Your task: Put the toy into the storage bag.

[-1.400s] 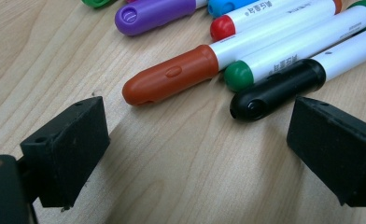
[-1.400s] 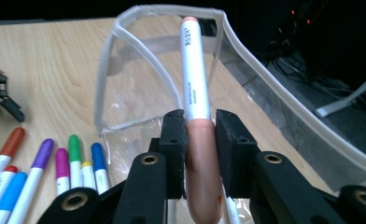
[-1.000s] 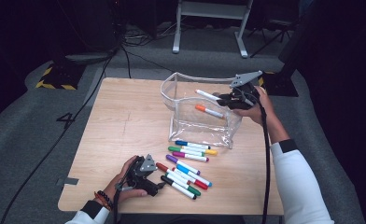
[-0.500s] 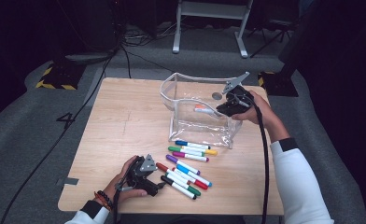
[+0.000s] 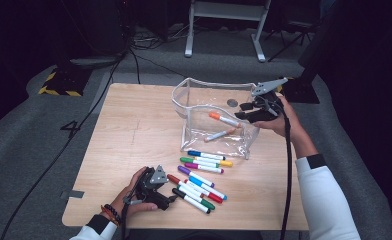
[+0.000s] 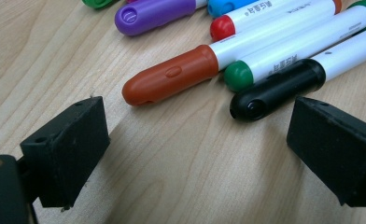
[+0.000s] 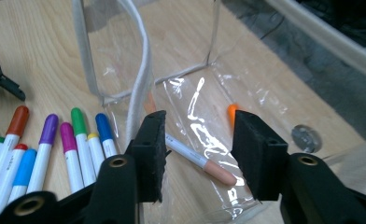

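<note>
A clear plastic pouch [image 5: 200,102] stands open on the wooden table [image 5: 134,135]. Inside it lie an orange-capped marker [image 5: 223,119] and a salmon-capped marker [image 5: 219,135] [image 7: 204,164]. My right gripper [image 5: 248,113] [image 7: 200,122] hovers at the pouch's right end, open, with nothing between its jaws. Several markers [image 5: 199,175] lie in front of the pouch. My left gripper [image 5: 168,198] [image 6: 197,114] rests on the table at their left end, open; a brown-red marker [image 6: 172,80] and a black marker [image 6: 274,89] lie just beyond its jaws.
A small round grey disc [image 5: 232,103] [image 7: 306,138] lies on the table behind the pouch. The table's left half is bare wood. Dark floor, cables and a stand's legs [image 5: 224,30] lie past the far edge.
My right gripper carried a marker down over the pouch and let it go; that marker now lies inside with the orange-capped one. The left gripper has stayed put.
</note>
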`<state>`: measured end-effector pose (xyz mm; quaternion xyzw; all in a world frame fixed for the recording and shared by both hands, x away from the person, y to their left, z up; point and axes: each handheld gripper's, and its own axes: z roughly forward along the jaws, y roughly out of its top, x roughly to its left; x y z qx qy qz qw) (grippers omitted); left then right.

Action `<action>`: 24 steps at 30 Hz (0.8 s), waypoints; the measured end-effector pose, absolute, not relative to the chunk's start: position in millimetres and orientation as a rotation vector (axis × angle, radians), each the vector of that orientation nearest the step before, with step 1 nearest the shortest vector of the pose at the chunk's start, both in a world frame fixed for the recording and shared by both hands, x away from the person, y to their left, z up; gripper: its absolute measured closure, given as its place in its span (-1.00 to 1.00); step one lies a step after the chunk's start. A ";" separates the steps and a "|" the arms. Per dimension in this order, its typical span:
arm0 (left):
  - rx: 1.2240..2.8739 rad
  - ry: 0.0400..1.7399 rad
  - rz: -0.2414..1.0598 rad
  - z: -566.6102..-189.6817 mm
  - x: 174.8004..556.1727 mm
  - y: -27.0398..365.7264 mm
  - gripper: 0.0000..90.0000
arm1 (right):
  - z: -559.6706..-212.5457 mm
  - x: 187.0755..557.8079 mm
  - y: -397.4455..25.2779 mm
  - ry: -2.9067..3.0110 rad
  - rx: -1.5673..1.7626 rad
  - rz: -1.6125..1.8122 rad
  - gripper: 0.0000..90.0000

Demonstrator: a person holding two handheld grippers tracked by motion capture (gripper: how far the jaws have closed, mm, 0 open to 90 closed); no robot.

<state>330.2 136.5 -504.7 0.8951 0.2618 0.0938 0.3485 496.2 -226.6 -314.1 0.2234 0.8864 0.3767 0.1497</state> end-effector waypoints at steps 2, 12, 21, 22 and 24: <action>2.320 0.679 0.243 -504.8 330.2 136.5 -0.87 | -309.6 489.8 -233.1 2.515 0.639 1.125 0.12; 2.320 0.678 0.243 -504.7 330.2 136.5 -0.87 | -293.4 445.8 -261.0 2.376 0.610 1.279 -0.15; 2.320 0.679 0.243 -504.7 330.2 136.5 -0.87 | -314.5 394.2 -270.9 2.350 0.518 1.303 -0.20; 2.320 0.679 0.243 -504.8 330.2 136.5 -0.87 | -319.7 390.0 -270.8 2.358 0.518 1.310 -0.19; 2.320 0.679 0.244 -504.7 330.2 136.5 -0.87 | -331.9 381.5 -270.3 2.371 0.515 1.319 -0.15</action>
